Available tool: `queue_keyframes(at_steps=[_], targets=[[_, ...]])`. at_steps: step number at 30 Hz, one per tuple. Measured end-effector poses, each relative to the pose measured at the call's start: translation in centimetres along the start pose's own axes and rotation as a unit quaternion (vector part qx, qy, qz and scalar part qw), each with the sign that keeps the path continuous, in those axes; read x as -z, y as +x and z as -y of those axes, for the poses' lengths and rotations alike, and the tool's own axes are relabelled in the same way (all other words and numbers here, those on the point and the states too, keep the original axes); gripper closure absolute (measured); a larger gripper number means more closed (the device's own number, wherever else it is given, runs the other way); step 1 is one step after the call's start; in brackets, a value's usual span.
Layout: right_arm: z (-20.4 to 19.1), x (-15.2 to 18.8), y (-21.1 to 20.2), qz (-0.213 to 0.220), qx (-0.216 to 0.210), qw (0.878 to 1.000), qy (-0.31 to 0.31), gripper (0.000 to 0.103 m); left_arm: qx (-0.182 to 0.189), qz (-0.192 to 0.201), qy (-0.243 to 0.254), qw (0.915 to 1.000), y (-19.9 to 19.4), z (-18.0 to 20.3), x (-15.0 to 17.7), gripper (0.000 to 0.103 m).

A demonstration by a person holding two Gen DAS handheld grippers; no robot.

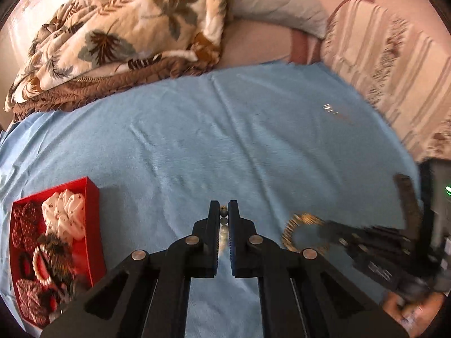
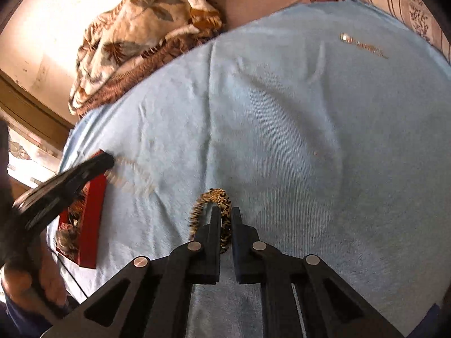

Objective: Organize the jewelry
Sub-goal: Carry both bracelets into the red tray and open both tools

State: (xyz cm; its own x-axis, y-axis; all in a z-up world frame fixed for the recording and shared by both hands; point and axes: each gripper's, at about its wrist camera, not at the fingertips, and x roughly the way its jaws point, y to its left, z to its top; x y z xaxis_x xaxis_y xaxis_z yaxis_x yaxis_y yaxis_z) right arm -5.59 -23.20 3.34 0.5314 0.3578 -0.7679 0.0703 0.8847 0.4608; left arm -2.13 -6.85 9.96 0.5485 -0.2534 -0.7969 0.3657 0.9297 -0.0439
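In the left wrist view my left gripper [image 1: 224, 207] is shut on a strand of small beads [image 1: 224, 217], which hangs between its pads. The right wrist view shows that gripper [image 2: 105, 159] over the red box [image 2: 93, 225], with the pale strand [image 2: 129, 177] trailing from it in a blur. My right gripper [image 2: 225, 211] is shut on a leopard-patterned ring-shaped band [image 2: 224, 197] just above the blue cloth [image 2: 282, 140]. From the left wrist view, the right gripper [image 1: 324, 229] and the band [image 1: 296, 222] show blurred at the lower right.
The red box [image 1: 93, 225] at the left holds several hair ties and cloth pieces. A thin chain with a shiny end [image 2: 363, 45] lies far back right on the cloth. A leaf-print blanket [image 1: 126, 28] and a striped pillow [image 1: 394, 70] border the cloth.
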Motion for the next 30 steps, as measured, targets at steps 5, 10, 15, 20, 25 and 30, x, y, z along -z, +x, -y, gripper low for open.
queue_keyframes(at_steps=[5, 10, 15, 20, 25, 30], targets=[[-0.5, 0.0, -1.3, 0.03, -0.028, 0.999, -0.001, 0.096, 0.03, 0.015, -0.019, 0.9992, -4.4, 0.6, 1.6, 0.098], [-1.3, 0.6, -1.5, 0.034, -0.04, 0.999, -0.004, 0.096, 0.025, 0.027, -0.009, 0.9993, -7.6, 0.9, 3.7, 0.098], [-2.4, 1.6, -2.3, 0.051, -0.028, 0.998, -0.022, 0.096, 0.015, 0.034, -0.004, 0.9993, -10.0, 0.3, 5.8, 0.098], [-2.5, 2.6, -2.6, 0.052, -0.029, 0.998, -0.018, 0.096, 0.001, 0.044, -0.02, 0.9988, -12.1, -1.8, 7.4, 0.098], [-3.2, 3.8, -2.7, 0.052, -0.024, 0.998, -0.025, 0.096, -0.026, 0.054, -0.05, 0.997, -14.7, -5.5, 9.0, 0.098], [-4.0, 5.3, -2.6, 0.047, -0.023, 0.998, -0.031, 0.096, -0.062, 0.059, -0.088, 0.9924, -16.6, -10.1, 10.4, 0.098]])
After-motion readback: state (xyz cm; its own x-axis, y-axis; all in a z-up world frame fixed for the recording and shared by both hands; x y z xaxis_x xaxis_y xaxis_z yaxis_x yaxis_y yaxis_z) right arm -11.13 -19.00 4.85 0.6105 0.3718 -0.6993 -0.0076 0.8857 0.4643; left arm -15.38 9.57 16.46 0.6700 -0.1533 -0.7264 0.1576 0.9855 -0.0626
